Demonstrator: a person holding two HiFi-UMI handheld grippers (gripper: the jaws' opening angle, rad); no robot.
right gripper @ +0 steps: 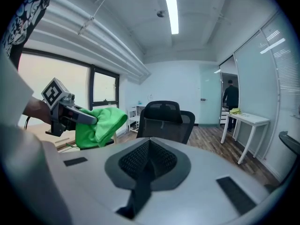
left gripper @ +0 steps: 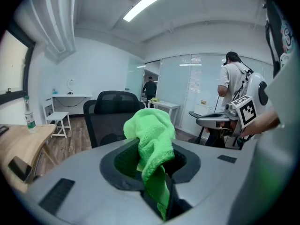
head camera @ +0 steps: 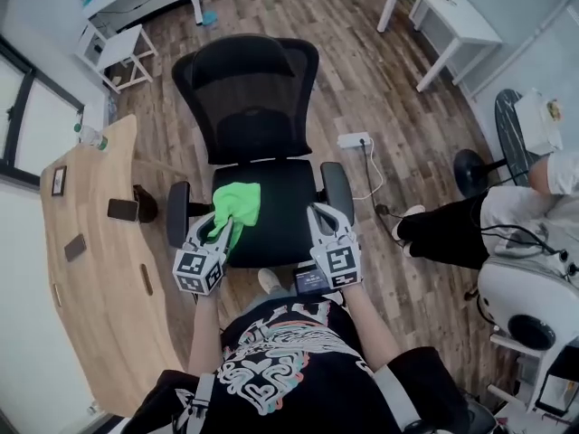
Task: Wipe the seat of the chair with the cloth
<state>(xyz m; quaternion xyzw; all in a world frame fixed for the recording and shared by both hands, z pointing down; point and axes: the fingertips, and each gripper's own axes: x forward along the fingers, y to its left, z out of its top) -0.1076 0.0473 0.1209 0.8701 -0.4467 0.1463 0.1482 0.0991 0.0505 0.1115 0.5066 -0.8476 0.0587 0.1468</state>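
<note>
Green cloth (head camera: 237,204), pinched between the fingers of the left gripper (head camera: 220,226), hovers over the chair seat (head camera: 285,211), while the right gripper (head camera: 322,215) has its fingers pressed together, empty; lowering the cloth to wipe seems next.

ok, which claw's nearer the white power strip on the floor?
Right. The right claw is over the right edge of the chair seat, the side nearest the white power strip. The left claw, shut on the green cloth, is across the seat at its left edge.
</note>
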